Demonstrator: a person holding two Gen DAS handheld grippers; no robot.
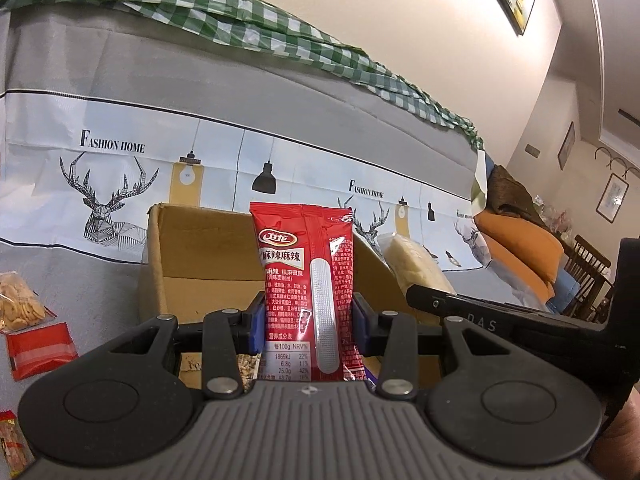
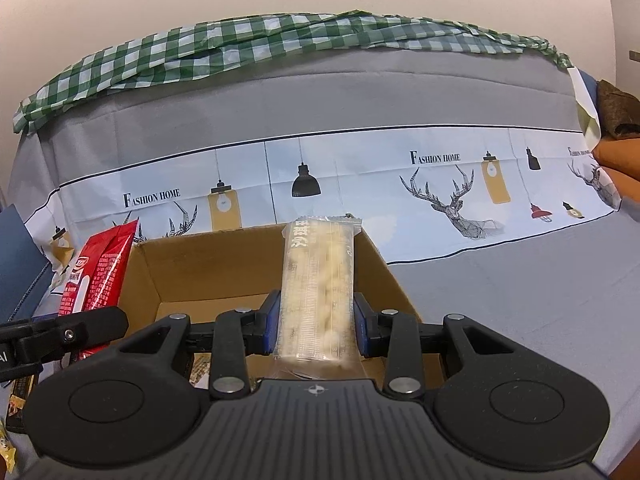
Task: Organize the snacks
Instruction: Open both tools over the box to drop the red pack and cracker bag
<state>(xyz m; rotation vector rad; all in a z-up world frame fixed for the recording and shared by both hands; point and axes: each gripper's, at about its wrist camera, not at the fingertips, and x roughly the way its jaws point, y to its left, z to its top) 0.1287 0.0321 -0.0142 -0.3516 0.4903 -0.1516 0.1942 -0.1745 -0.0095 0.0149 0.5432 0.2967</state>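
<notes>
While both grippers stood over the open cardboard box (image 2: 224, 276), each held one snack upright. Left gripper (image 1: 308, 322): blue-padded fingers (image 1: 256, 326) closed on the lower half of a red spicy-snack packet (image 1: 306, 280), printed back facing the camera, top edge reaching above the box's far wall. Right gripper (image 2: 315, 326): fingers (image 2: 270, 320) clamped on a clear packet of pale puffed pieces (image 2: 318, 284), likewise upright, its crimped top level with the box's rear flap. Each packet also appeared in the other camera: the red one at the left edge of the right wrist view, the clear one just right of the red in the left wrist view. Cardboard box: brown, flaps up, resting on a grey bench cloth (image 2: 500, 300) with a white printed band of deer and lamps; some wrappers showed dimly inside, near the front. Loose stock on the cloth to the left of the box: a bag of small round biscuits (image 1: 20, 308) and a flat red packet (image 1: 40, 348), touching. Green checked cloth (image 2: 280, 44) lay bunched along the top behind.
</notes>
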